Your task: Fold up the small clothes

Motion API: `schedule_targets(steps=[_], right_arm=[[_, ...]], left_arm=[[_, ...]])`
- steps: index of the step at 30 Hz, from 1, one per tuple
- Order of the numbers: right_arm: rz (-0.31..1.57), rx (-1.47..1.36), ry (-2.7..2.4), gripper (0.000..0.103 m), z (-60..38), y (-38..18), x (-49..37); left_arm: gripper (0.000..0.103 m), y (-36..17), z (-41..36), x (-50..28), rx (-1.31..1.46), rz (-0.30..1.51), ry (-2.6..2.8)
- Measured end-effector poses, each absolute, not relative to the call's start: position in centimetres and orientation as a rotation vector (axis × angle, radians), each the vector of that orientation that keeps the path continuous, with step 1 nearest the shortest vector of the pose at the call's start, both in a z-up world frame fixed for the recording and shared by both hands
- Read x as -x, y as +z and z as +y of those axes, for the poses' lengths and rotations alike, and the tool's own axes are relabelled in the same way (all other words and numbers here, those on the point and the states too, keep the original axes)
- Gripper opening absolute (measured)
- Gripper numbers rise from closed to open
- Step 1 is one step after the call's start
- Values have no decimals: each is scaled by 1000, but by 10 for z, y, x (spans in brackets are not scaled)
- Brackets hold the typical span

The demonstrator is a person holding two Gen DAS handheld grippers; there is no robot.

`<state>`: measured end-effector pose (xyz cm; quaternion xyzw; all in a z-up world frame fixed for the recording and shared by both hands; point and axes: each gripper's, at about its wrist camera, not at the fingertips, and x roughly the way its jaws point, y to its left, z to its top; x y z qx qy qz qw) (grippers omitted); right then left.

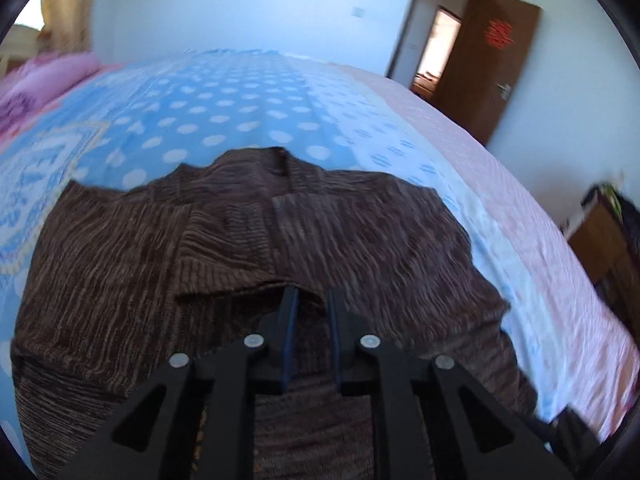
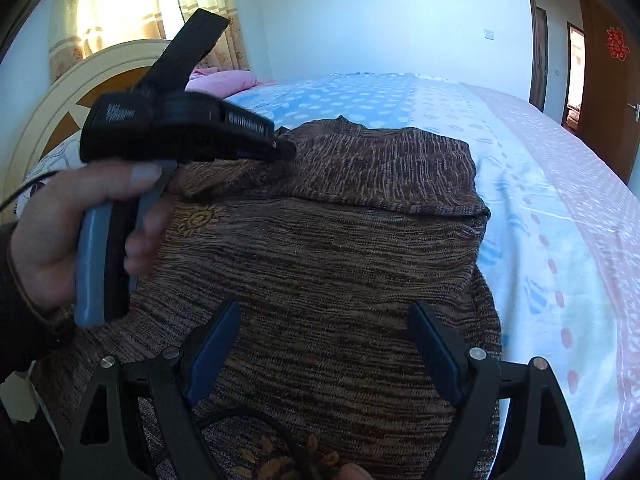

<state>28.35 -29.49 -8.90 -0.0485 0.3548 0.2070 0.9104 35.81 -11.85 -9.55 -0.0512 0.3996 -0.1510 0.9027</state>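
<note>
A brown knitted sweater (image 2: 340, 248) lies spread on the bed, and it fills the lower part of the left wrist view (image 1: 120, 248). A folded layer (image 2: 380, 168) lies across its far end. My left gripper (image 1: 312, 300) hovers over a folded edge of the sweater; its jaws stand a narrow gap apart and nothing shows between them. The same gripper shows from the side in the right wrist view (image 2: 286, 148), held by a hand over the sweater's far left part. My right gripper (image 2: 324, 320) is wide open above the sweater's near half and holds nothing.
The bed sheet (image 2: 520, 208) is blue with white dots, then white and pink toward the right edge. Pink bedding (image 2: 228, 80) and a cream headboard (image 2: 48, 120) lie at the far left. A brown door (image 1: 500, 68) and wooden furniture (image 1: 604, 248) stand to the right.
</note>
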Motion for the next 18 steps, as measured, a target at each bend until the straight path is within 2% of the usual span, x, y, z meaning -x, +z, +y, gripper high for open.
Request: schedule_targets(steps=[2,4,6,10,14,18], right_arm=[[743,89,428,86,-297,-92,-285],[750,70,430,86,-300,-95,-286],[744,63,423,86,-301,-94,-284],[740,65,404,85,-295,-84,-285],[743,45,438,85,-275,-59,-301],[748,82,456,85,-240,-35,-333]], left_arm=[[41,-81,-113,-340,49,766,-331],[78,-67,-98,-326,6,687,-309],[89,-59,-66,-317,-97,619,-189],[89,-80,1,-340,-228,689,75],[87,-102,67,-367,-121,771,188],[87,-117,79,-379,-27,824,160]])
